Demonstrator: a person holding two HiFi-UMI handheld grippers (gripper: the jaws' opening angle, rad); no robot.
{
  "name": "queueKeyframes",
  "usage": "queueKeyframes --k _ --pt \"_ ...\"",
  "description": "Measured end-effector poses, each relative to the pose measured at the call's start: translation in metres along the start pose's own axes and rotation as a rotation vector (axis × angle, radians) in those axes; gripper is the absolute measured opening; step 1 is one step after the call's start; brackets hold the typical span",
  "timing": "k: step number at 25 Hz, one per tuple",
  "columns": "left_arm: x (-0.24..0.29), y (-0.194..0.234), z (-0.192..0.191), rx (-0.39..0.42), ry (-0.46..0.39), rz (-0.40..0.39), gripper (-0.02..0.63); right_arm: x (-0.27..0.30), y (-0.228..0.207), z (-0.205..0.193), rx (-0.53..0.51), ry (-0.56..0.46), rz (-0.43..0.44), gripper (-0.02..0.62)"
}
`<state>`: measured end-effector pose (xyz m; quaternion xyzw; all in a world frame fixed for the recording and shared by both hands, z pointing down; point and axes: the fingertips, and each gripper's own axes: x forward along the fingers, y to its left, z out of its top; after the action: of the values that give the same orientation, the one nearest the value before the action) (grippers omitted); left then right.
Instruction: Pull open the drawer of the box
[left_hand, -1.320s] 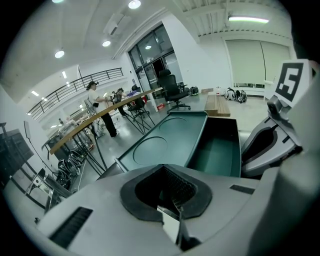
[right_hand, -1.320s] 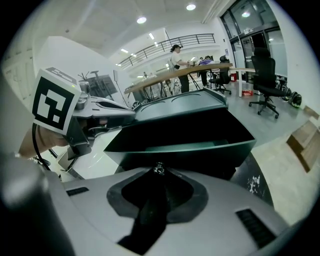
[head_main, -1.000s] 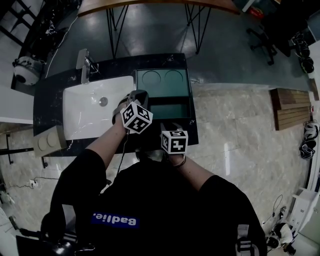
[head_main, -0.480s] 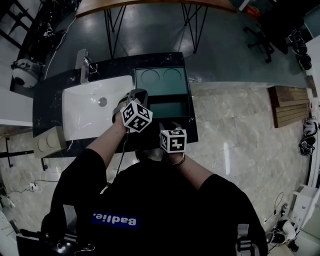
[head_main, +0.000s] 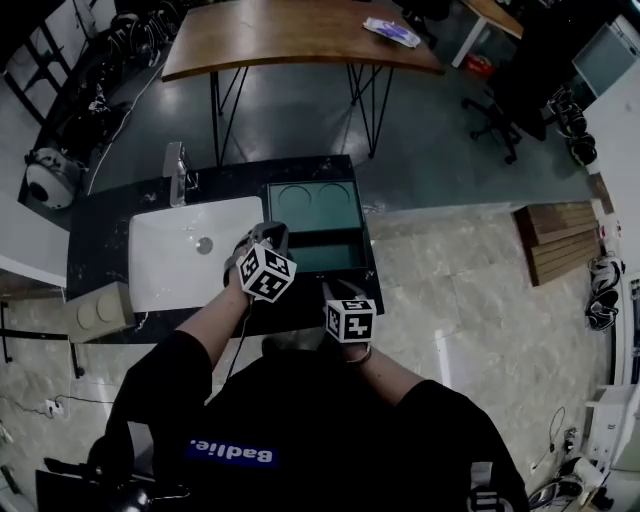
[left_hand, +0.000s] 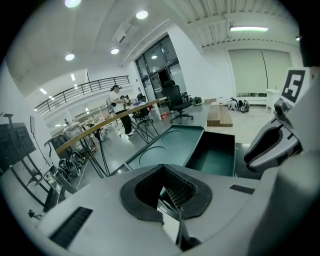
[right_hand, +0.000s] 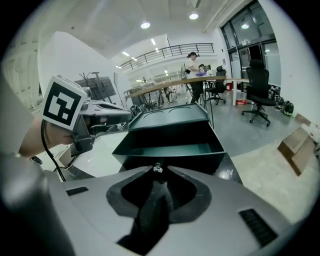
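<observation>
A dark green box (head_main: 313, 203) with two round hollows in its top stands on the black counter (head_main: 100, 240). Its drawer (head_main: 325, 255) is pulled out toward me and looks empty inside (right_hand: 170, 150). My right gripper (head_main: 335, 292) is at the drawer's front, shut on the small knob (right_hand: 158, 167), which sits right at its jaw tips. My left gripper (head_main: 262, 238) hovers over the counter beside the box's left side, touching nothing, its jaws closed together. The left gripper view shows the box top (left_hand: 165, 150) and the open drawer (left_hand: 215, 157).
A white sink (head_main: 185, 255) with a faucet (head_main: 177, 165) lies left of the box. Beyond the counter stands a wooden table (head_main: 290, 35) on thin metal legs. Wooden planks (head_main: 555, 240) lie on the floor at the right. A person (right_hand: 192, 67) stands far off.
The head view has tilted up, so more of the room and the wooden table shows. Both grippers and the open drawer stand about as before.
</observation>
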<state>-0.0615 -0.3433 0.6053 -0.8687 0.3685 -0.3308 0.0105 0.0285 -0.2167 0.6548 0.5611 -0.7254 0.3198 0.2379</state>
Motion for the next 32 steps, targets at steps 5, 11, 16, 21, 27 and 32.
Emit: queueKeyframes --k 5,11,16,21,27,32 --pt "-0.031 -0.011 0.009 -0.096 -0.067 -0.023 0.002 -0.018 0.003 0.01 -0.009 -0.057 -0.023 0.066" --pt "-0.063 -0.029 0.025 -0.176 -0.149 -0.051 0.002 -0.037 0.007 0.018 -0.03 -0.121 -0.04 0.066" --pt "-0.081 -0.041 0.029 -0.26 -0.203 -0.045 0.002 -0.057 0.021 0.031 -0.13 -0.197 -0.023 0.066" --pt "-0.101 -0.061 0.034 -0.307 -0.224 -0.019 0.002 -0.076 0.021 0.04 -0.211 -0.256 0.015 0.066" --pt "-0.127 -0.091 0.036 -0.381 -0.212 0.055 0.002 -0.11 -0.007 0.038 -0.243 -0.301 0.074 0.066" --pt "-0.146 -0.128 0.047 -0.407 -0.2 0.099 0.002 -0.147 -0.029 0.031 -0.237 -0.362 0.149 0.066"
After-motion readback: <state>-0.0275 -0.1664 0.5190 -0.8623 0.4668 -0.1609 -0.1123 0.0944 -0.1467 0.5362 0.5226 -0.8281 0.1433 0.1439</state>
